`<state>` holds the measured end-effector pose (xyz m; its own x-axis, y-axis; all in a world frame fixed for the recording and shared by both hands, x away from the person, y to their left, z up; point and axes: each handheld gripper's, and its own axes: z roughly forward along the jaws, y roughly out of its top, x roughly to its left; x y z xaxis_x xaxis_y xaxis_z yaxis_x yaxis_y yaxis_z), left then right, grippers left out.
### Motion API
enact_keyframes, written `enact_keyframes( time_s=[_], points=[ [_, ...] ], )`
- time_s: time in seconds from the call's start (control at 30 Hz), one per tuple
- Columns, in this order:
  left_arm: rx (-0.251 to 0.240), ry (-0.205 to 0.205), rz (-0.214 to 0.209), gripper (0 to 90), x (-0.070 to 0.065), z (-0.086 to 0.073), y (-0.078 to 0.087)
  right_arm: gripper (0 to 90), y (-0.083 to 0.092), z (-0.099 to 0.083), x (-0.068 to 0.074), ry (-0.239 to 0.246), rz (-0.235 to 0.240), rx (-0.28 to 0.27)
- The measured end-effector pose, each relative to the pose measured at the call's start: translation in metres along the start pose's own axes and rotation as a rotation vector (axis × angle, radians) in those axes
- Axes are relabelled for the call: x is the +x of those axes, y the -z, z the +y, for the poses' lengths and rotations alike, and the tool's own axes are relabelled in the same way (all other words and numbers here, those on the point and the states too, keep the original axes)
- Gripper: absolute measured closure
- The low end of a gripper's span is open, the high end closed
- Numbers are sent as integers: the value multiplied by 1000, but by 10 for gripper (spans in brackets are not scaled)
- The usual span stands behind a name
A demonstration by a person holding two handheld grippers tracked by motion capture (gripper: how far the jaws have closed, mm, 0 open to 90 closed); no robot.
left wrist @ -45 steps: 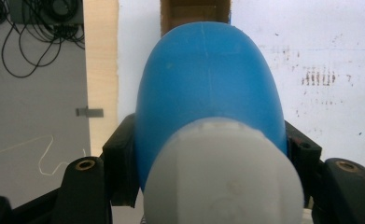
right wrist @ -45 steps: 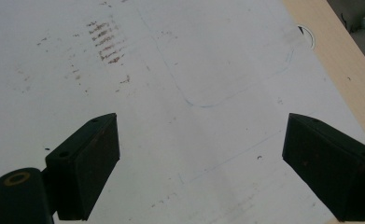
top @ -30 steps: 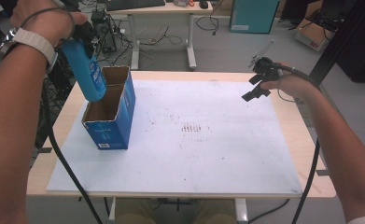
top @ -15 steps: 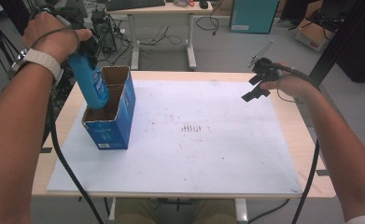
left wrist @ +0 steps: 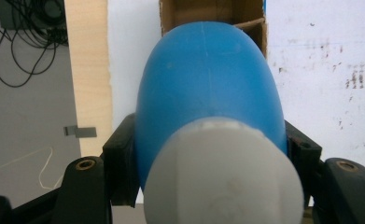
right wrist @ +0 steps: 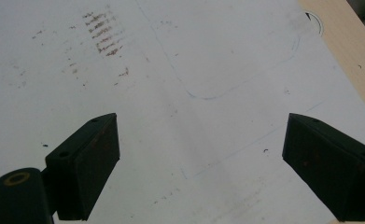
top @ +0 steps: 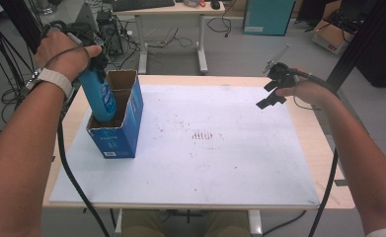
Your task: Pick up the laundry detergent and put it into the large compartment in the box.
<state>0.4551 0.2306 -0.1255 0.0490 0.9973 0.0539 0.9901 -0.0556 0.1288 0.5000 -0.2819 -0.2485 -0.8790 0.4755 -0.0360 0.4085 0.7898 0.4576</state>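
A blue bottle (top: 97,96) with a white cap (left wrist: 224,179) stands tilted with its lower end inside the open blue cardboard box (top: 119,136) at the table's left. My left gripper (top: 93,61) is shut on the bottle near its cap; in the left gripper view both black pads (left wrist: 122,156) press on the blue body (left wrist: 208,84), with the box's opening (left wrist: 208,11) beyond it. At the far right my right gripper (top: 272,94) hovers open above the white sheet (top: 205,148); its fingers (right wrist: 89,163) stand wide apart with nothing between them over the sheet (right wrist: 194,70).
The white sheet covers most of the wooden table (top: 314,138) and bears brown smudges (top: 203,134) at its middle. A black cable (top: 69,173) trails from the left gripper over the table's left edge. Desks, cables and boxes stand on the floor behind.
My left gripper has come down with the blue bottle, whose lower end now sits deeper in the box. The right gripper has stayed in place.
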Motion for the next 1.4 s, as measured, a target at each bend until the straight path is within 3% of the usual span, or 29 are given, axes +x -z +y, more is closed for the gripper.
enact_keyframes(
  time_s=[0.9,1.4],
  points=[
    [-9,-10,-5,377,-2,-3,-33,110,-2,-3,0,-8,2,1],
    [-12,-12,-6,377,-8,-6,-67,110,-4,-4,0,-15,4,3]
  ],
)
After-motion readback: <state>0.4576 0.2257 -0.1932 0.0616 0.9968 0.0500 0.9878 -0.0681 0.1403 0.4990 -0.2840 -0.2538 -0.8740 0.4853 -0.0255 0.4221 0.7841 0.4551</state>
